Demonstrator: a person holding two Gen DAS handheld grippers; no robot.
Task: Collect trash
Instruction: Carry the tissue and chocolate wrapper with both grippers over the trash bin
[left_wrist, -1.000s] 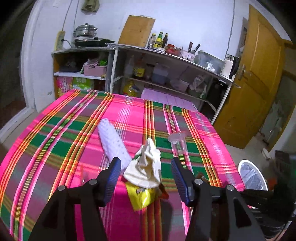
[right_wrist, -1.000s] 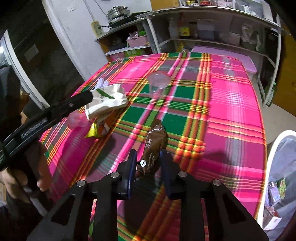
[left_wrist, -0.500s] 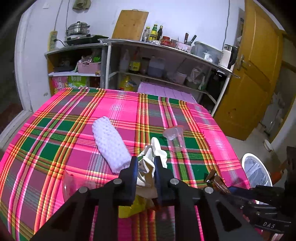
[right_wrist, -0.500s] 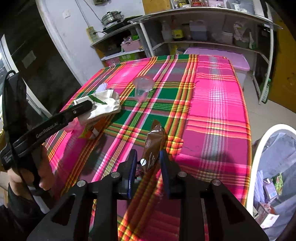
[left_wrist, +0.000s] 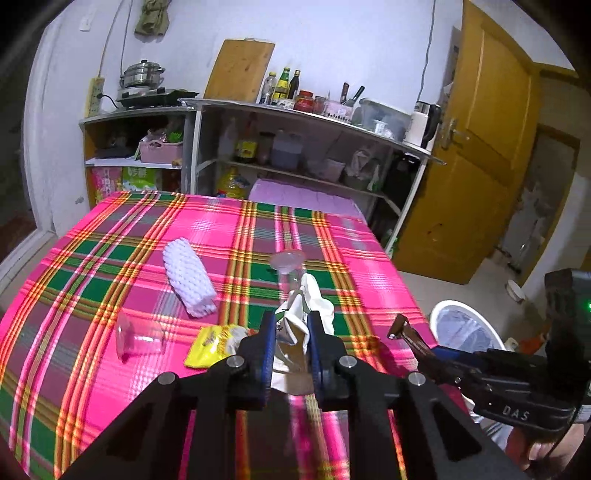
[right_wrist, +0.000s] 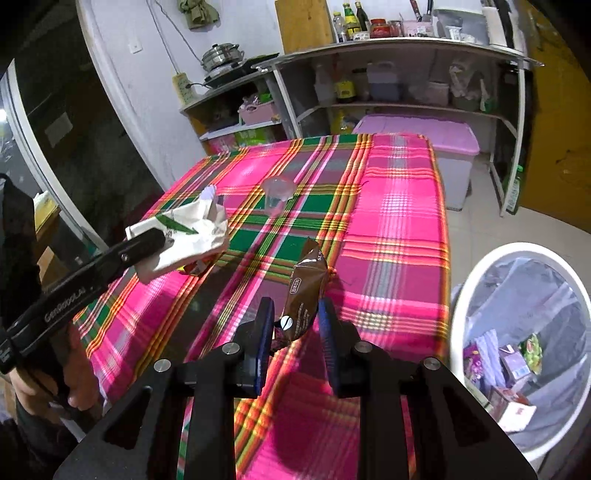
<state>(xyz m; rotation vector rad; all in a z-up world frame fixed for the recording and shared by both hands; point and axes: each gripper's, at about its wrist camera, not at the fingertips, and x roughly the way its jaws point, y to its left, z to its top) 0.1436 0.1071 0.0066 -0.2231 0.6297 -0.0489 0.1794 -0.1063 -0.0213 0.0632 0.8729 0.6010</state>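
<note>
My left gripper (left_wrist: 290, 325) is shut on a crumpled white paper wrapper (left_wrist: 314, 306) with a green leaf print, lifted off the plaid tablecloth (left_wrist: 110, 258); the right wrist view shows the same wrapper (right_wrist: 188, 236) in the air at the left. My right gripper (right_wrist: 295, 325) is shut on a brown snack packet (right_wrist: 304, 295), held above the cloth near the table's right edge. A yellow wrapper (left_wrist: 212, 345), a white foam net sleeve (left_wrist: 188, 282), an upright clear plastic cup (left_wrist: 286, 264) and a clear cup lying on its side (left_wrist: 138, 336) remain on the table.
A white trash bin (right_wrist: 517, 332) lined with a bag and holding several wrappers stands on the floor to the right of the table. Behind the table are metal shelves (left_wrist: 295, 147) with bottles and pots, a pink storage box (right_wrist: 417, 129), and a yellow door (left_wrist: 480, 147).
The left gripper closed on the white paper wrapper and lifted it off the yellow wrapper. Both grippers moved right toward the bin, the right one still holding the brown packet.
</note>
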